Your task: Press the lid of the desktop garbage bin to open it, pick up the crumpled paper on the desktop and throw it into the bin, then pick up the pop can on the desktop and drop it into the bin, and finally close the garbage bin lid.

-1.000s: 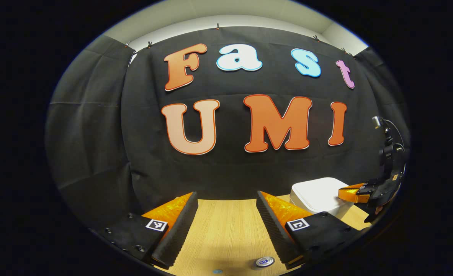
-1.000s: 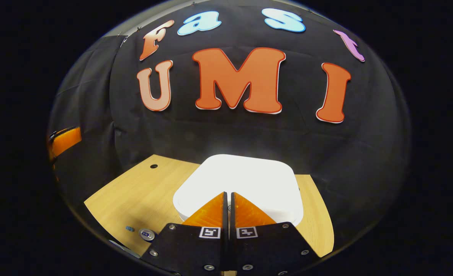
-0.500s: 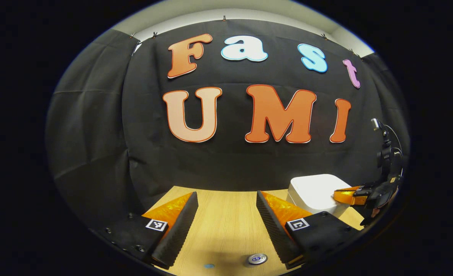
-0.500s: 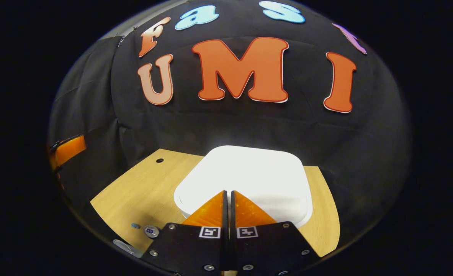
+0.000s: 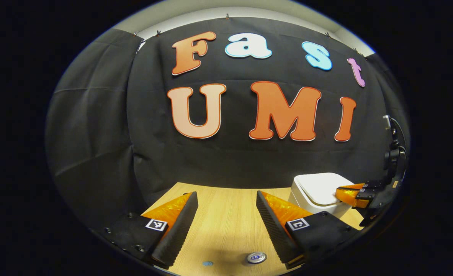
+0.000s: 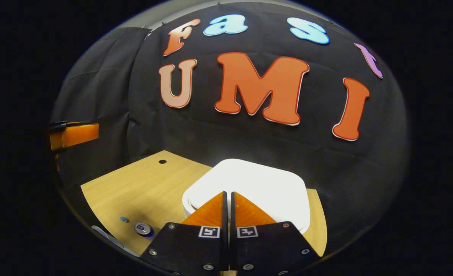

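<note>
The white bin (image 6: 249, 184) stands on the wooden table (image 6: 142, 188) with its lid down. My right gripper (image 6: 228, 193) is shut with nothing in it, its tips at the lid's near edge. In the left gripper view, the bin (image 5: 316, 188) is at the right, with the right gripper (image 5: 343, 193) over its top. The pop can (image 5: 256, 257) stands upright, low between my left gripper's fingers and below them. My left gripper (image 5: 226, 195) is open and holds nothing. The can (image 6: 144, 229) also stands left of the bin, with the left gripper (image 6: 75, 135) far to the left.
A small blue dot (image 5: 207, 263) lies on the table left of the can. A round hole (image 6: 162, 161) marks the table's far left part. A pale shape (image 6: 107, 235) shows at the table's near left edge; I cannot tell what it is.
The right gripper stayed shut at the lid and its view swung left, bringing the can further in. The left gripper tilted down a little, so more of the table shows.
</note>
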`<state>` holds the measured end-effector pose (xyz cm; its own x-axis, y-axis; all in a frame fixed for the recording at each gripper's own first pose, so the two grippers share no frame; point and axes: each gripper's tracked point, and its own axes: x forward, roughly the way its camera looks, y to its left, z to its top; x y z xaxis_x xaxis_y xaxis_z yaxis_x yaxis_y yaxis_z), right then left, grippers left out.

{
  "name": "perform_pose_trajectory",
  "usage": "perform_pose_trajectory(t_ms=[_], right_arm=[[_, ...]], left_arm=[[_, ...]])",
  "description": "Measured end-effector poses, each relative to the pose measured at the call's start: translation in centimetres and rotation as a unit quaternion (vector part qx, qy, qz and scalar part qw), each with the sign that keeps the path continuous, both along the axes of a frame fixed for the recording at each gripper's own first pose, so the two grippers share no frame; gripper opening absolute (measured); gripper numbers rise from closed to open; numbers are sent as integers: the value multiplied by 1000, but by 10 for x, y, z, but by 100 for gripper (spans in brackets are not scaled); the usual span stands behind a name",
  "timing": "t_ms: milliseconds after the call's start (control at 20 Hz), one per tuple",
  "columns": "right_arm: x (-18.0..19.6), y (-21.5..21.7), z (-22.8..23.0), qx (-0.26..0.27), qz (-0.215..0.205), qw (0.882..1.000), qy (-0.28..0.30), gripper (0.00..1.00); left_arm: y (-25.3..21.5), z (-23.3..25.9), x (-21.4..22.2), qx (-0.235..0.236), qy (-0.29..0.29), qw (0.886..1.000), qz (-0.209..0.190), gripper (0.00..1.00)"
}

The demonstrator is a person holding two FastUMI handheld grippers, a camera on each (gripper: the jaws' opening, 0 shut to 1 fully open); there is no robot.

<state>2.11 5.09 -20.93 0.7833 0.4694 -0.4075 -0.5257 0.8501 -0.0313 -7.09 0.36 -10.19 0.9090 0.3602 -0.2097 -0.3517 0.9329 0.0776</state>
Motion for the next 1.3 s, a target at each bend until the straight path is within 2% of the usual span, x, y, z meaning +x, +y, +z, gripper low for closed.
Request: perform_pose_trajectory(t_ms=[150,250,350,400,450,500,550,600,700,900,1050,1300], right_arm=[[-2,14,33,44,30,997,-47,5],[-1,18,45,60,42,995,-67,15],[-6,22,54,72,56,993,-79,30],[-8,23,57,76,61,992,-84,44],[-11,25,58,79,68,991,-84,49],[-16,28,59,80,75,990,-83,60],[-20,32,60,80,84,990,-83,65],[-24,35,62,78,90,989,-86,75],[-35,44,59,76,105,988,-81,86],[-56,65,24,52,115,992,-30,92],[-80,86,-9,43,123,991,25,92],[-121,108,-57,17,134,986,94,92]], left_arm=[[4,-1,-3,-6,-4,1000,15,97],[4,-2,-5,-8,-7,1000,21,98],[8,-2,-6,1,-11,1000,28,98],[11,-4,-8,6,-9,999,33,99],[14,-8,-10,9,-5,999,38,98],[17,-12,-13,9,-1,999,41,98],[18,-17,-15,6,4,999,42,98],[20,-21,-16,3,11,999,41,98],[26,-36,-18,0,32,999,39,97],[34,-74,-21,-23,77,997,17,99],[37,-106,-25,-50,117,992,-4,96],[48,-158,-35,-88,174,981,-15,98]])
